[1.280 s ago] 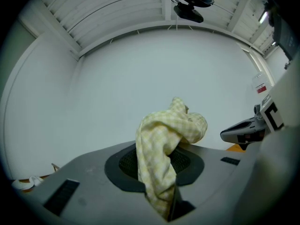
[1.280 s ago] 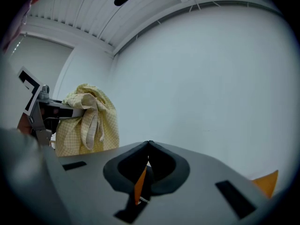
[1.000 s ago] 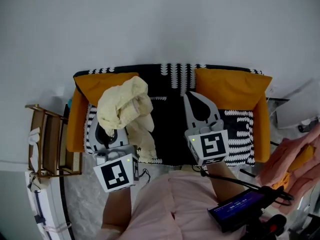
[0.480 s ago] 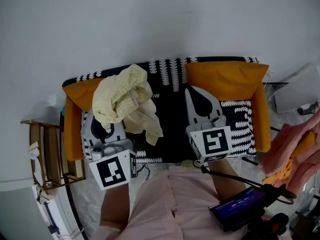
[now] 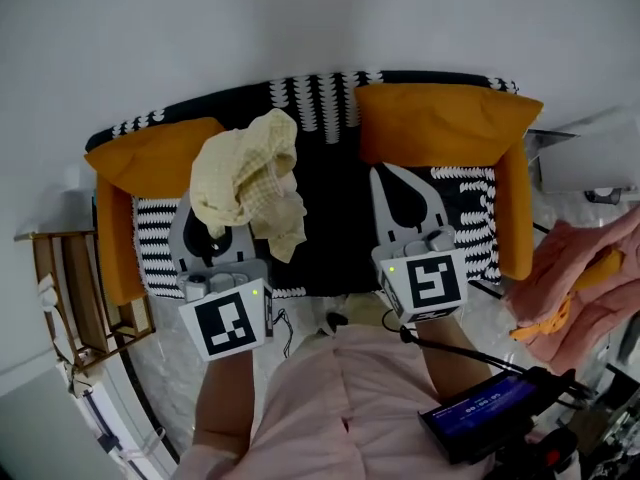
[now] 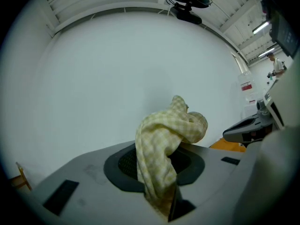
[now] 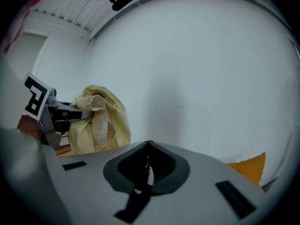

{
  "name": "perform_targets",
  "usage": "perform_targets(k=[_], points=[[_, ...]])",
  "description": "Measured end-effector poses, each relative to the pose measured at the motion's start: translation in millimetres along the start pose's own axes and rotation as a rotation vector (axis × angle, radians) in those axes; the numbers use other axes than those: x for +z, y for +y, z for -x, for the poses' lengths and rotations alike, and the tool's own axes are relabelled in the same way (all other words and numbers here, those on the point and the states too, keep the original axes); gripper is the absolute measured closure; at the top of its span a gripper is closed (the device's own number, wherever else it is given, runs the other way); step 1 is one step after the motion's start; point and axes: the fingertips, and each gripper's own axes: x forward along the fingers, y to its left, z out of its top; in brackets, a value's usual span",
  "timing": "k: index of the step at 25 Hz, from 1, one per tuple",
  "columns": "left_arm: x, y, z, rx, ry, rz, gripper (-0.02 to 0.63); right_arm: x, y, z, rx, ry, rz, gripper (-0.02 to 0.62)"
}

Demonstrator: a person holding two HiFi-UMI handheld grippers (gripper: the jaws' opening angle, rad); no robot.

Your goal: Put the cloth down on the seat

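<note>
A bunched pale-yellow checked cloth [image 5: 245,178] is clamped in my left gripper [image 5: 214,218], whose fingertips it hides. It hangs in the air above the left half of the black, white-patterned sofa seat [image 5: 335,228], and its loose end droops towards the seat. In the left gripper view the cloth [image 6: 164,144] rises out from between the closed jaws. My right gripper [image 5: 378,173] is shut and empty over the right half of the seat. Its tips [image 7: 149,143] meet, and the cloth [image 7: 98,123] shows to its left.
Two orange cushions [image 5: 435,123] [image 5: 150,158] lean on the sofa back, and orange arms [image 5: 112,258] [image 5: 512,218] bound the seat. A wooden rack [image 5: 70,288] stands at the left. At the right lie pink fabric [image 5: 590,288] and a black device [image 5: 480,418]. Behind is a white wall.
Both grippers have gone down and further in over the sofa. The cloth went with the left gripper and now hangs nearer the seat and the sofa back.
</note>
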Motion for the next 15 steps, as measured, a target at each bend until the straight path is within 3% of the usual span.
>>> perform_targets(k=[15], points=[[-145.8, -47.2, -47.8, -0.093, 0.225, 0.049, 0.462, -93.0, -12.3, -33.5, 0.019, 0.168, -0.039, 0.593]])
